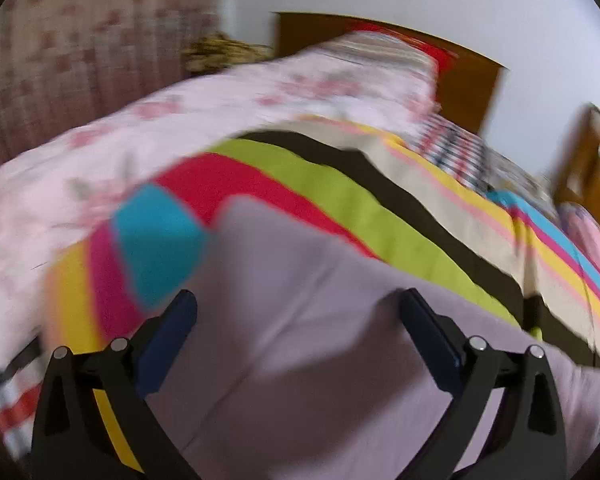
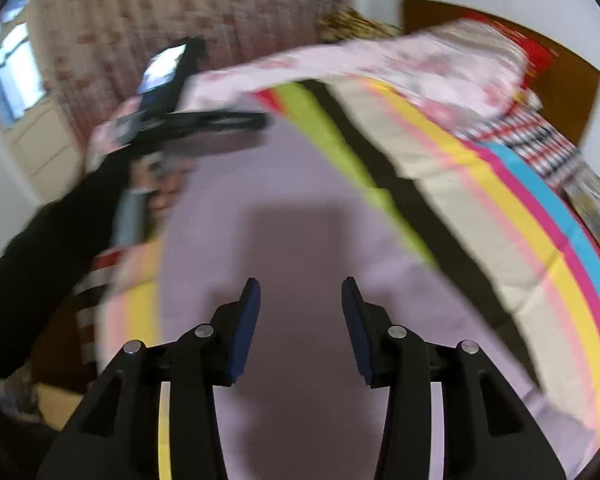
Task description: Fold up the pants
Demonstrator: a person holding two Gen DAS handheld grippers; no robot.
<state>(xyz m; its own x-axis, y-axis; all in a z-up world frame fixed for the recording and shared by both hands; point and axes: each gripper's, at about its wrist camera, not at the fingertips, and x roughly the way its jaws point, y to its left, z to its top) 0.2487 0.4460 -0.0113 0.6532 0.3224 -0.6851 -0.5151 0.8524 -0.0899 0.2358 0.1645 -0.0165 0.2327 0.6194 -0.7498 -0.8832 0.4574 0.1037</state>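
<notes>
The lilac pants (image 1: 300,344) lie flat on the striped bedspread (image 1: 332,200), one end near the blue stripe. My left gripper (image 1: 298,296) is wide open just above the pants and holds nothing. In the right wrist view the pants (image 2: 300,220) stretch away lengthwise. My right gripper (image 2: 300,286) is open over their near part, empty. The left gripper (image 2: 220,120) shows there at the far end of the pants, held by a hand in a dark sleeve. Both views are blurred by motion.
A pink floral quilt (image 1: 180,120) is bunched along the far side of the bed. A wooden headboard (image 1: 472,84) and a checked pillow (image 1: 452,148) are at the right. A floral curtain (image 2: 180,12) and a door (image 2: 32,120) stand behind.
</notes>
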